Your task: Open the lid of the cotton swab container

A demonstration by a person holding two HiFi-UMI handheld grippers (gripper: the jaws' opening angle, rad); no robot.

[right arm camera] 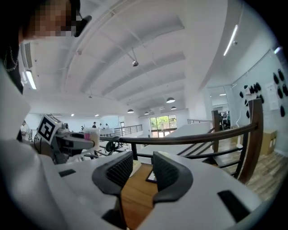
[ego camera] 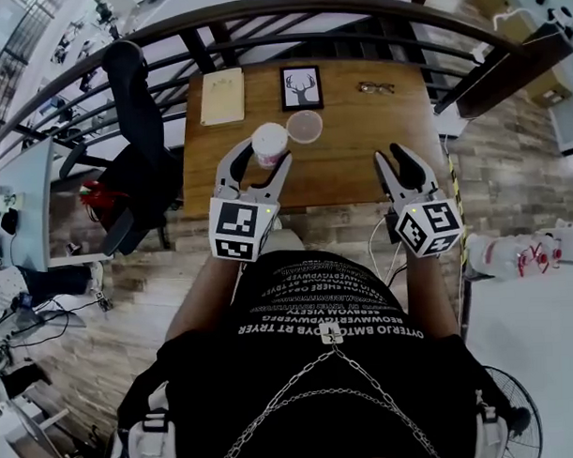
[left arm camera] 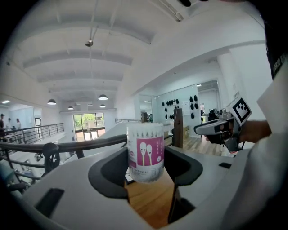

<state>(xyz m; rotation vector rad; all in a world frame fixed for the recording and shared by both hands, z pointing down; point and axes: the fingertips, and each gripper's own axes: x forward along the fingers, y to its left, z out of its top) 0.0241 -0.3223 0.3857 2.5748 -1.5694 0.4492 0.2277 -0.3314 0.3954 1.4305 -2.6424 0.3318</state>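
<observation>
Swab container [left arm camera: 145,152] gripped between wide-open left fingers [left arm camera: 109,174]

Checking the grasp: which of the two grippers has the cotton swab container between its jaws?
The left gripper: the cotton swab container is clamped between its jaws, while the right gripper holds nothing.

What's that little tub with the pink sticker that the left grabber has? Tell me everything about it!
It is a cotton swab container, a small round clear plastic tub packed with white swabs whose fluffy tips show at the open top. A pink label with two cartoon swabs wraps its front. It stands nearly upright, pinched at its sides between the left gripper's dark pads, over the wooden table. No lid is on it; a clear round lid lies on the table just beyond.
</observation>
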